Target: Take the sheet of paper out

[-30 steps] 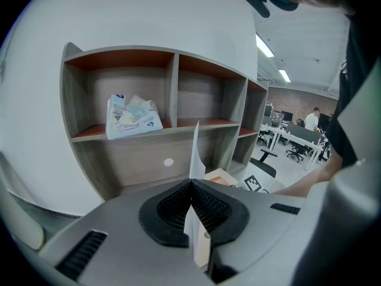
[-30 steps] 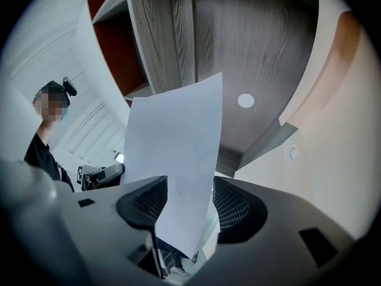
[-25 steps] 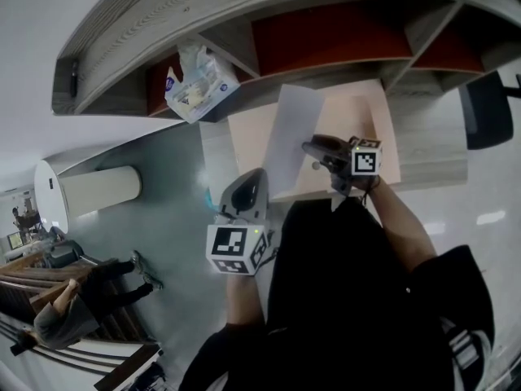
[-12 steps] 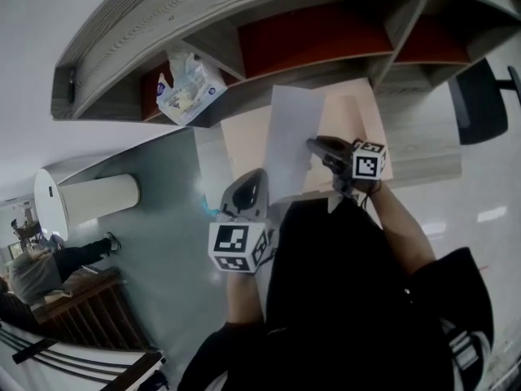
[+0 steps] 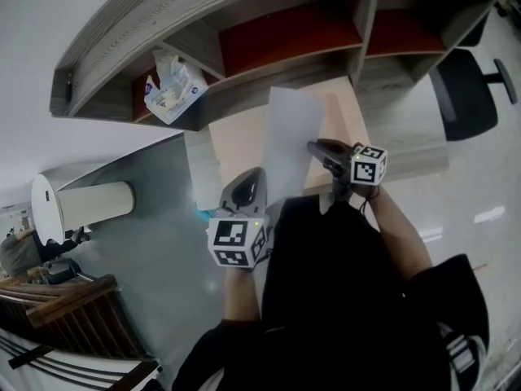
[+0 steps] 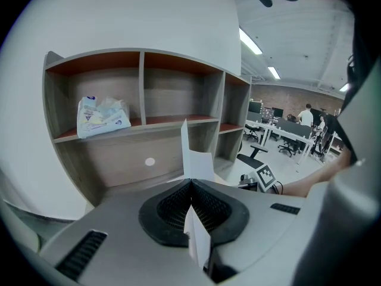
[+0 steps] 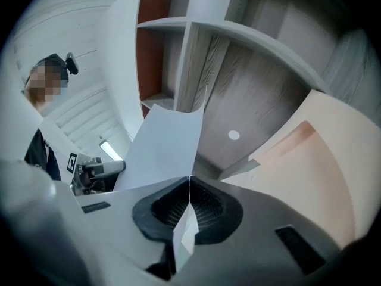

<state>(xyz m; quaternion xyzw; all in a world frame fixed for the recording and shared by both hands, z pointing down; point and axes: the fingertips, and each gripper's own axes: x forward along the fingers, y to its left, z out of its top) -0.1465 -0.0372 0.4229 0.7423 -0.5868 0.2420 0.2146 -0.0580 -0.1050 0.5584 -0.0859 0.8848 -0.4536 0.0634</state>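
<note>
A white sheet of paper [image 5: 290, 133] is held up over a pale pink folder [image 5: 236, 141] lying in front of the wooden shelf. My left gripper [image 5: 259, 174] is shut on the sheet's near left edge; in the left gripper view the sheet [image 6: 191, 157] runs edge-on out of the left gripper's [image 6: 190, 182] closed pads. My right gripper [image 5: 312, 146] grips the right edge. Its jaws have just been closing with the paper between them, and in the right gripper view the sheet [image 7: 164, 148] fans out from the right gripper's [image 7: 190, 179] shut pads.
The wooden shelf [image 5: 269, 63] with red-backed compartments stands just beyond the folder; a tissue pack [image 5: 169, 88] sits in its left compartment. A black office chair [image 5: 464, 92] is at the right. A white cylinder [image 5: 81, 206] and a wooden railing [image 5: 73, 324] are at the left.
The right gripper's jaws have closed on the sheet's right edge. Both grippers and the sheet have shifted a little to the right relative to the shelf and the pink folder.
</note>
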